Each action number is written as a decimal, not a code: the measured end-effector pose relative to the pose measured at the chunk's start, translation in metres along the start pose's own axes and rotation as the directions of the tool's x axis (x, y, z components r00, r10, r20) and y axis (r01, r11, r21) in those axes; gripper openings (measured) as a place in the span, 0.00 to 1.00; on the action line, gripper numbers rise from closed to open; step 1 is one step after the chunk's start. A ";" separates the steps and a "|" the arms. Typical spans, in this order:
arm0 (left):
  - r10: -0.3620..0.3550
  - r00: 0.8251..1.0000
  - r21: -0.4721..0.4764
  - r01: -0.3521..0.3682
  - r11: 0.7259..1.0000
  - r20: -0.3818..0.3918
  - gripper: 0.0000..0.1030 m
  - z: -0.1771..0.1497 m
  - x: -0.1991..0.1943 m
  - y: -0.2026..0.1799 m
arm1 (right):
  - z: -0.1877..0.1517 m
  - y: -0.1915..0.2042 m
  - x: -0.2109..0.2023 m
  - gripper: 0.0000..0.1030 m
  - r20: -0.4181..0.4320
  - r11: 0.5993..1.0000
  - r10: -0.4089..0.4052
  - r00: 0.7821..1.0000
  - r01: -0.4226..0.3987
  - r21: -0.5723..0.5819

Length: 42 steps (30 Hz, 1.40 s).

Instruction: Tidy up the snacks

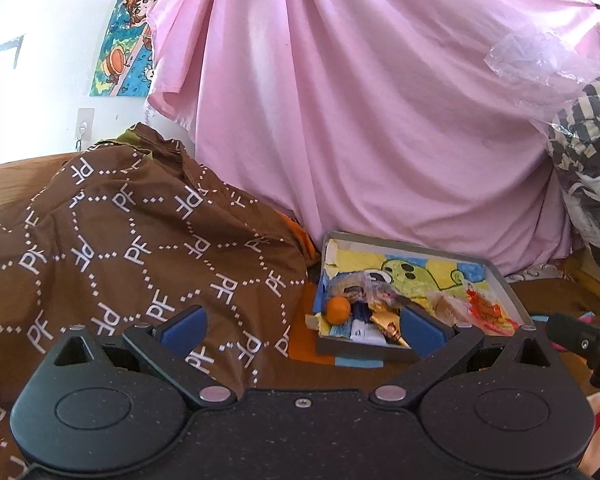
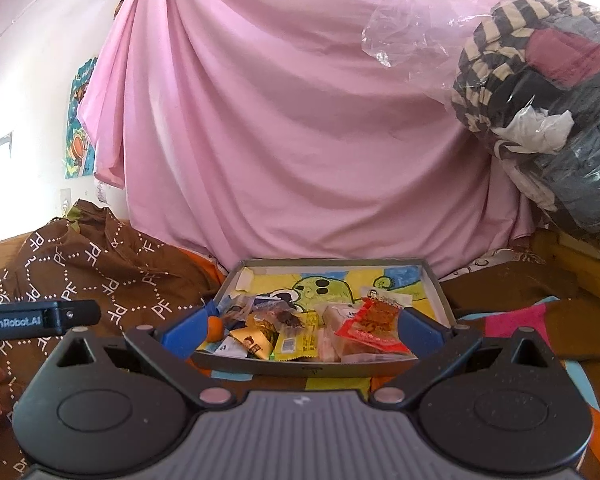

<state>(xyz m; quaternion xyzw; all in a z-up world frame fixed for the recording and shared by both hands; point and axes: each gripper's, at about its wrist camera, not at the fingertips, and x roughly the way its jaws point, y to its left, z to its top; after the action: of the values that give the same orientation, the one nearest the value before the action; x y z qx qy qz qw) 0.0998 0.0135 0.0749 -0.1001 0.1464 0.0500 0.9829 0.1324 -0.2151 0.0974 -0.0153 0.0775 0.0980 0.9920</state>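
Right gripper (image 2: 300, 330): black speckled plastic body w/ blue pads, jaws spread wide, nothing held; it sits just short of the tray's near edge. Left gripper (image 1: 302, 326): same build, jaws likewise wide apart, empty, offset to the tray's left over brown cloth. Tray (image 2: 434, 280): shallow grey rectangular box, thin upright walls, cartoon-printed paper liner. Snacks (image 2: 300, 332) lie heaped in its near half: crinkled foil and clear plastic packets, incl. red packet (image 2: 374, 326) at right, gold packet (image 2: 252, 342), yellow-green packet (image 2: 298, 340), plus a small round orange fruit (image 1: 337, 309) at near-left corner. Far half of liner bare. Brown monogram fabric (image 1: 140, 240) bunched soft at left; pink sheet (image 2: 300, 120) drapes close behind tray; bagged clothes (image 2: 548, 112) crowd right.
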 end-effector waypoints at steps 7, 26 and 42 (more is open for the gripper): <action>0.002 1.000 0.051 -0.001 0.999 -0.029 0.99 -0.014 -0.015 0.007 | -0.016 0.001 -0.024 1.00 0.015 0.998 -0.063 0.998 0.063 0.014; -0.103 0.993 0.119 0.110 0.987 -0.062 0.99 -0.047 -0.047 0.008 | -0.045 0.011 -0.070 1.00 -0.060 0.986 -0.150 0.987 0.154 0.068; -0.074 0.960 0.094 0.103 0.990 -0.271 0.99 -0.085 -0.061 0.022 | -0.081 0.023 -0.082 1.00 -0.176 0.982 -0.168 0.970 0.180 0.057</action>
<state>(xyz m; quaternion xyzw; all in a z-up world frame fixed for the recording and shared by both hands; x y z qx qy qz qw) 0.0150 0.0132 0.0096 -0.0596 0.2753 -0.0158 0.9594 0.0360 -0.2122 0.0299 0.0056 0.1637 0.0060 0.9865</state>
